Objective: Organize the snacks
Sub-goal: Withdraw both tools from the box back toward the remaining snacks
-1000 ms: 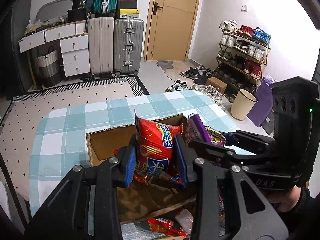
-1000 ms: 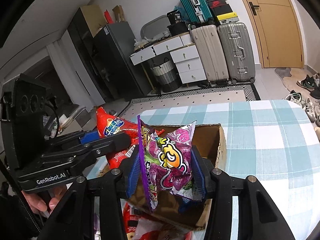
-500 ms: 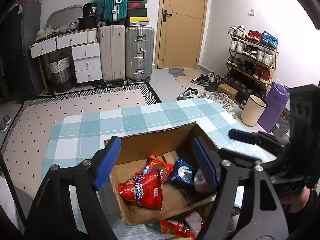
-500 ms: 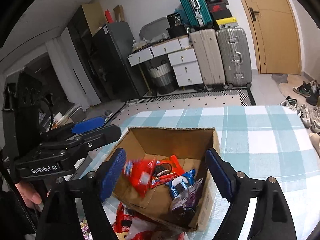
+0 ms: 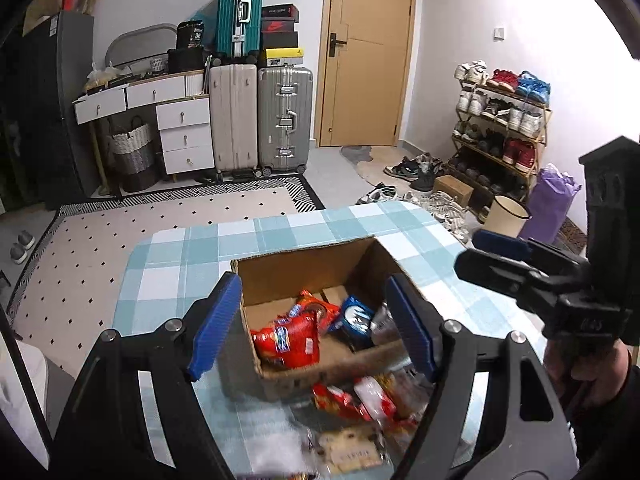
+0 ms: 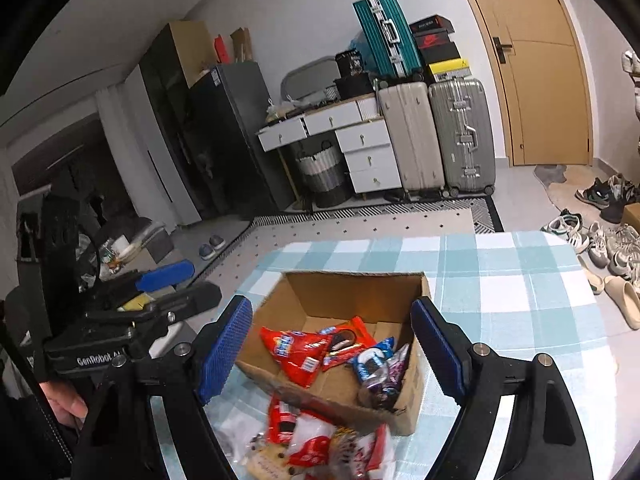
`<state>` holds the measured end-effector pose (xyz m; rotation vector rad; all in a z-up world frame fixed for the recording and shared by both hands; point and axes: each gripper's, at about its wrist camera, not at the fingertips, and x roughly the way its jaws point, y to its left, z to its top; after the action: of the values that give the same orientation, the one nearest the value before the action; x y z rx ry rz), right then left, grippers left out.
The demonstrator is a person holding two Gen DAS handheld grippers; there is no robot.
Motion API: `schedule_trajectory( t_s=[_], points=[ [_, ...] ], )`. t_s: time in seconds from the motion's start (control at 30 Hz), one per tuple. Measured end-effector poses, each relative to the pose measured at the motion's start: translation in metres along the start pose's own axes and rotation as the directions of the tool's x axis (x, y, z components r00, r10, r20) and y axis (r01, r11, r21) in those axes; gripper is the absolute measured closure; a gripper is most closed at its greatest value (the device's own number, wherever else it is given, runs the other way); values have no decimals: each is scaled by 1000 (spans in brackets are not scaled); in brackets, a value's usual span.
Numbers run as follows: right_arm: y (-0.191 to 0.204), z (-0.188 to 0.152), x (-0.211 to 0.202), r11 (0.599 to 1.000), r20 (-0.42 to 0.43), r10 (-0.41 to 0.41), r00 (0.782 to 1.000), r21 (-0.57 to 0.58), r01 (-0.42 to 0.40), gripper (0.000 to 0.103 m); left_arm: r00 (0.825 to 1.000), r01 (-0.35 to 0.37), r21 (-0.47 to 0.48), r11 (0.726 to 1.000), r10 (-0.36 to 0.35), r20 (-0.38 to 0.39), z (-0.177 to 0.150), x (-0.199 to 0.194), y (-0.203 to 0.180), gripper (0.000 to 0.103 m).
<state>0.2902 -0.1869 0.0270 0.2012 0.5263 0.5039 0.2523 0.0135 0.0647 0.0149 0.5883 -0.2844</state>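
An open cardboard box [image 5: 304, 264] [image 6: 352, 284] stands on the checked tablecloth. Inside lie a red snack bag [image 5: 290, 338] [image 6: 298, 352], a blue-and-white cookie pack [image 5: 354, 318] [image 6: 370, 362] and a purple bag [image 6: 394, 368]. A loose heap of snack packs [image 5: 356, 408] [image 6: 320, 444] lies on the table in front of the box. My left gripper [image 5: 312, 326] is open and empty above the box's near side. My right gripper [image 6: 332, 350] is open and empty over the box; it also shows in the left wrist view [image 5: 504, 256].
The table [image 5: 168, 264] [image 6: 520, 292] has blue-and-white checks and rounded far corners. Beyond it are a dotted rug [image 5: 120, 232], suitcases [image 5: 260, 116], a drawer unit [image 6: 360, 152], a shoe rack [image 5: 500, 120] and shoes on the floor [image 6: 600, 240].
Both grippers let go of their bags, the red one and the purple one, which now lie in the box. Both grippers opened wide and pulled back toward me.
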Motion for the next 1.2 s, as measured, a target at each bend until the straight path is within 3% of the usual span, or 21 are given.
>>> schedule_trajectory(
  t_s=[0.1,0.33,0.63,0.83,1.2],
  points=[
    [16,-2,-18,1000,14,-11,1000,-28,12,19,1000,-16,3,1000,16,18,-5,-27,-3,21],
    [51,-13,-59,997,52,-22,998,-78,26,14,999,-28,-2,1000,28,37,-25,-80,-7,21],
    [82,-45,-99,995,77,-27,997,-92,34,7,997,-61,-5,998,61,54,-56,-134,-9,10],
    [96,-70,-116,995,78,-27,997,-90,34,5,995,-72,-38,997,75,64,-77,-157,-6,1],
    [86,-113,-122,998,46,-55,997,-26,57,3,990,-128,-81,988,132,42,-113,-152,7,1]
  ],
)
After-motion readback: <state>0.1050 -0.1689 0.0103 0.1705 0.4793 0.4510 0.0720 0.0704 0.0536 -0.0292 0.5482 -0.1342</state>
